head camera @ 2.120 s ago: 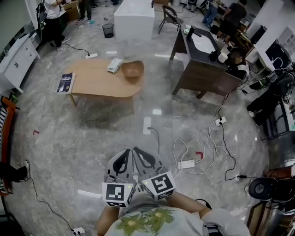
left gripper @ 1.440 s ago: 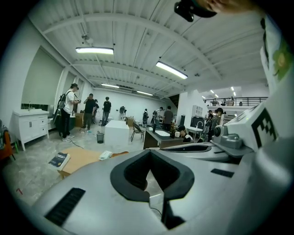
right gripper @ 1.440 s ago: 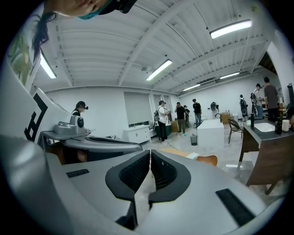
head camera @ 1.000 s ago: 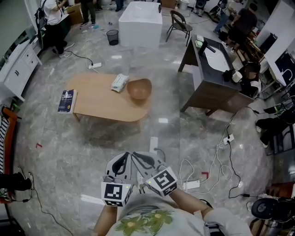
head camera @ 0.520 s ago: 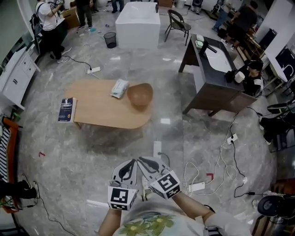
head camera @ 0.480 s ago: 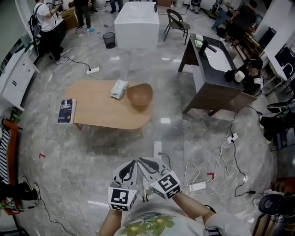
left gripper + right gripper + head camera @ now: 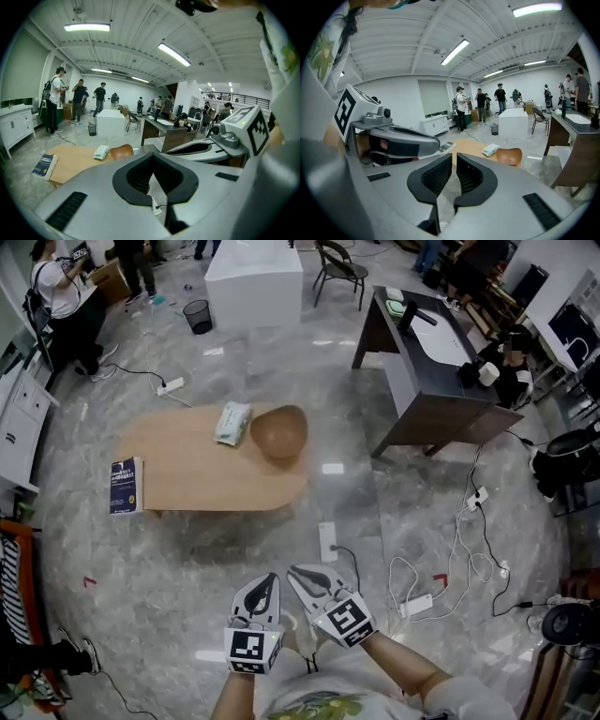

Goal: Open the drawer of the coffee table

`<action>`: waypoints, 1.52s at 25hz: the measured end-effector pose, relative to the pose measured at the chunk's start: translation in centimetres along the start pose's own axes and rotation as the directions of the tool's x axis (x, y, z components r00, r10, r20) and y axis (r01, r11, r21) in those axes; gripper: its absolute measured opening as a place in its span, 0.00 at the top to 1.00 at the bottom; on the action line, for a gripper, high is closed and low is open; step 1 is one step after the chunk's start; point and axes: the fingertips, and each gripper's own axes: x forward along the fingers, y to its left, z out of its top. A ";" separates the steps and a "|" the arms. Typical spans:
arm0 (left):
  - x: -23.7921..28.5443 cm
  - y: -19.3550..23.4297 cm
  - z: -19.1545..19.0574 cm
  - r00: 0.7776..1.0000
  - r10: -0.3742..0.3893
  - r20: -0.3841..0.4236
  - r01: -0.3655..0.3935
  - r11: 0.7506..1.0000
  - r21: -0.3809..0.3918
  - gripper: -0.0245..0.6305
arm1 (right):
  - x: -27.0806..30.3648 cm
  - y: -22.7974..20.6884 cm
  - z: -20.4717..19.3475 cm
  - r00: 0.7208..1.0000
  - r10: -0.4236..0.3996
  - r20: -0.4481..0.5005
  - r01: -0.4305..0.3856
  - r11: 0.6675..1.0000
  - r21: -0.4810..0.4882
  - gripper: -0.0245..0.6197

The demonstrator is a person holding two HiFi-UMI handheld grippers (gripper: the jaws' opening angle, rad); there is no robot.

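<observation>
Grey marble floor (image 7: 141,563), oval light-wood coffee table (image 7: 187,474)

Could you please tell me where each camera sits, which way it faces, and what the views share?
Head view: on the person's head, facing steeply down at the coffee table; forearms, left claw and right claw show.
Left gripper view: on the left claw, facing along its shut jaws towards the table; right claw alongside.
Right gripper view: on the right claw, facing along its shut jaws towards the table; left claw alongside.
Shared: all show the table's brown bowl.
</observation>
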 end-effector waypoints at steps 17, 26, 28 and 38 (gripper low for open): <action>9.0 5.6 -8.8 0.997 -0.060 -0.056 0.059 0.998 -0.013 0.96 | 8.9 -5.0 -8.4 0.997 -0.068 -0.037 0.068 0.998 0.000 0.93; 14.6 8.6 -15.2 0.998 -0.059 -0.009 0.060 0.998 0.007 0.96 | 14.5 -8.2 -15.4 0.997 -0.077 -0.005 0.077 0.997 -0.016 0.93; 16.1 9.7 -17.1 0.998 -0.057 0.001 0.057 0.998 0.018 0.96 | 16.1 -8.9 -17.1 0.997 -0.079 0.011 0.079 0.997 -0.023 0.93; 22.0 15.5 -24.5 0.998 -0.052 0.045 0.048 0.995 0.092 0.96 | 22.3 -13.2 -25.7 0.991 -0.127 0.046 0.128 0.992 -0.024 0.93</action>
